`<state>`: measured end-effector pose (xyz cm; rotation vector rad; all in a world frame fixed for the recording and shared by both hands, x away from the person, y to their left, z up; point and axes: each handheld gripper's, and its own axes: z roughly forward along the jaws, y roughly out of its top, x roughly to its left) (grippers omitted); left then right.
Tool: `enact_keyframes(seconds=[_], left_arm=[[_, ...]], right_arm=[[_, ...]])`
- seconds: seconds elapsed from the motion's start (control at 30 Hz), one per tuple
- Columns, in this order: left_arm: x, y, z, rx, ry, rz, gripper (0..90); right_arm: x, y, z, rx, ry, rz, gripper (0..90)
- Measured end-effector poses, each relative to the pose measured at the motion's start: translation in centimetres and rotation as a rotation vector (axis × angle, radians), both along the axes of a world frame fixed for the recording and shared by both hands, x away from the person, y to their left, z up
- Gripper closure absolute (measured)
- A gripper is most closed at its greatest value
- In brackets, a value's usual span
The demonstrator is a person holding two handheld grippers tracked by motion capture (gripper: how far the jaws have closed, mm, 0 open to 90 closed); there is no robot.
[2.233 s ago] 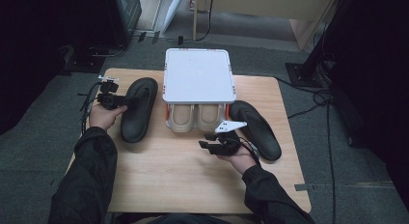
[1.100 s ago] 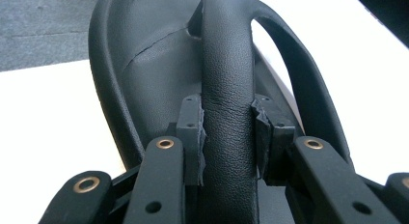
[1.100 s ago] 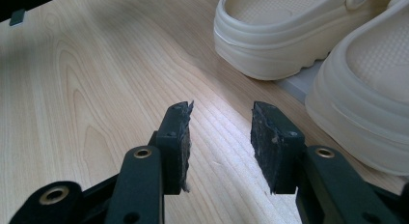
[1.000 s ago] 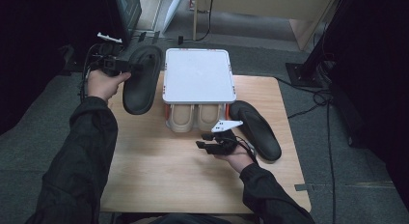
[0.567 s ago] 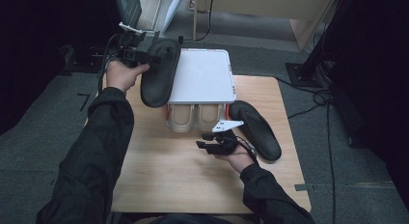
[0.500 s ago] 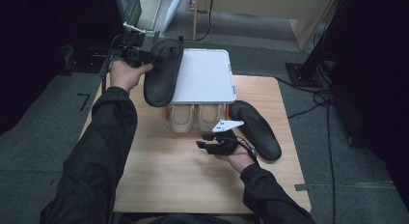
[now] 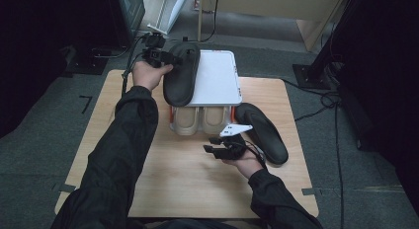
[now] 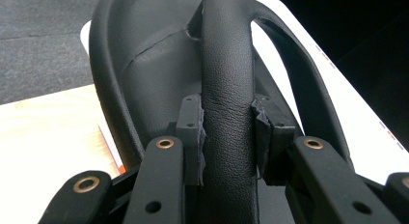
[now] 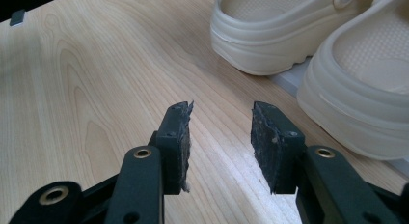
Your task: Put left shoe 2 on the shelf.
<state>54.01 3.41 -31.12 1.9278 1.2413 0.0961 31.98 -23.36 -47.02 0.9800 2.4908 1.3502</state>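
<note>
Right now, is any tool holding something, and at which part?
The left tool grips a black slipper by its upper strap, over the white rack top. The right tool is open, holding nothing.

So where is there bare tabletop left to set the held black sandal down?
Bare wood on the table left of the white rack, and along the near edge. It is crowded right of the rack, around the other black sandal and right gripper.

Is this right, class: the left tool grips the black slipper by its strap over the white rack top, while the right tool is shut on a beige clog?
Not quite. The right tool is open and holds nothing; the beige clog lies beyond it, as the right gripper view shows. The left tool does grip the black slipper by its strap over the white rack top.
</note>
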Motion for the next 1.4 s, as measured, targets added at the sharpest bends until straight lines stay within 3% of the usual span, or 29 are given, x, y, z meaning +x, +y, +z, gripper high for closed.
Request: enact_keyframes(seconds=[0.17,0.3,0.5,0.7,0.9,1.17,1.4], left_arm=[[0.4,-0.8,-0.1,0.006,0.002,0.014,68.5],[0.5,-1.2,-0.5,0.038,0.010,0.006,68.5],[0.6,-1.3,-0.7,0.036,0.012,0.000,67.4],[0.3,-0.9,-0.6,0.049,0.012,-0.021,53.3],[-0.6,0.3,0.3,0.052,-0.023,-0.039,47.0],[-2.2,2.7,1.5,0.057,-0.061,-0.042,46.7],[-4.1,5.0,0.8,0.060,-0.080,-0.033,46.6]], right_arm=[[-0.2,-0.2,0.0,-0.002,-0.006,-0.008,58.9],[-0.3,-0.4,-0.1,-0.008,-0.005,-0.011,58.8],[-0.5,-0.5,-0.1,-0.007,-0.005,-0.020,58.7],[-0.4,-0.7,-0.1,-0.005,-0.011,-0.023,58.1],[-0.4,-1.0,0.1,0.006,-0.010,-0.033,56.4],[-0.4,-2.1,0.7,0.013,-0.018,-0.050,56.4],[0.0,-4.4,1.4,0.013,-0.033,-0.103,56.7]])
